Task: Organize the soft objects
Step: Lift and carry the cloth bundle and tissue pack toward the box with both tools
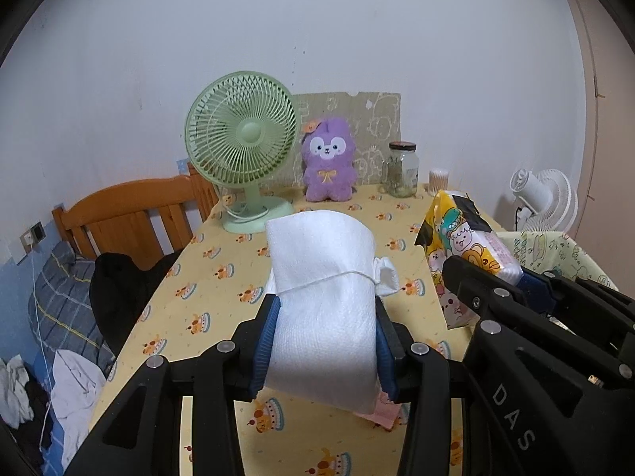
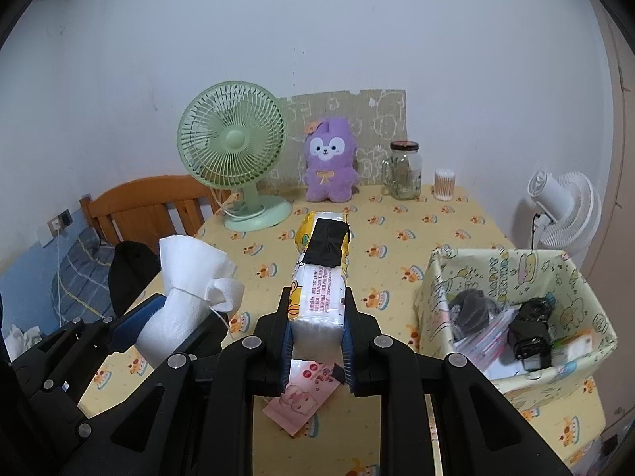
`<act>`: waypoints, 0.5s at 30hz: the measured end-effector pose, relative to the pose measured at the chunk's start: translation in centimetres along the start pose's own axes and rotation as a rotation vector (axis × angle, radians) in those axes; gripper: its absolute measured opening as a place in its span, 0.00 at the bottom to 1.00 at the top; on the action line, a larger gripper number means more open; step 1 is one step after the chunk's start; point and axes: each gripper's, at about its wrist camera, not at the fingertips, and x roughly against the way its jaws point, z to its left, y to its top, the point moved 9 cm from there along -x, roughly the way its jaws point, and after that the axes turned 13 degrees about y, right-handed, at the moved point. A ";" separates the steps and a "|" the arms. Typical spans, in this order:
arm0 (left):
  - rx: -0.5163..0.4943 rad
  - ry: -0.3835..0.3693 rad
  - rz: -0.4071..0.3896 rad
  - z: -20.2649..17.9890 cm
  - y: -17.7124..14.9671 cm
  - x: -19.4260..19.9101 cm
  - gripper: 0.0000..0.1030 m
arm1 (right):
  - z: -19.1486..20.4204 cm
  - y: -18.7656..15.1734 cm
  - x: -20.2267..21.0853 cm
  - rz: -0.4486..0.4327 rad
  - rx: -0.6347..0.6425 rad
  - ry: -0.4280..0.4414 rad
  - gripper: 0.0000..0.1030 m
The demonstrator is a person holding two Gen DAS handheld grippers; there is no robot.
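Note:
A white soft roll (image 1: 321,261), tied round with a thin string, is clamped between the blue pads of my left gripper (image 1: 326,309), above the yellow tablecloth (image 1: 222,285). The right wrist view shows the same roll (image 2: 186,277) at the left, in the left gripper (image 2: 174,317). My right gripper (image 2: 317,301) is shut on a tissue pack (image 2: 321,265) in a yellow cartoon wrapper with a black patch on top. That pack (image 1: 456,246) and the right gripper (image 1: 496,275) are at the right of the left wrist view. A purple plush toy (image 2: 329,162) sits at the table's back.
A cloth-lined box (image 2: 436,297) holding dark items stands on the right. A pink packet (image 2: 301,400) lies under the right gripper. At the back stand a green fan (image 2: 234,154), a glass jar (image 2: 405,170) and a cotton-swab tub (image 2: 444,184). A wooden headboard (image 2: 147,206) is left, a white fan (image 2: 563,206) right.

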 end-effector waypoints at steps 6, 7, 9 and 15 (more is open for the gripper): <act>0.008 0.003 -0.040 -1.0 1.1 1.1 0.44 | -0.8 1.1 1.3 -0.031 0.020 -0.003 0.23; 0.010 0.001 -0.043 -1.1 1.2 1.2 0.44 | -1.0 1.3 1.6 -0.038 0.024 -0.007 0.23; 0.011 -0.005 -0.052 -1.6 1.5 1.4 0.44 | -1.4 1.6 2.0 -0.045 0.026 -0.011 0.23; 0.004 -0.028 -0.068 -3.4 2.1 1.8 0.44 | -2.9 2.1 3.0 -0.063 0.024 -0.033 0.23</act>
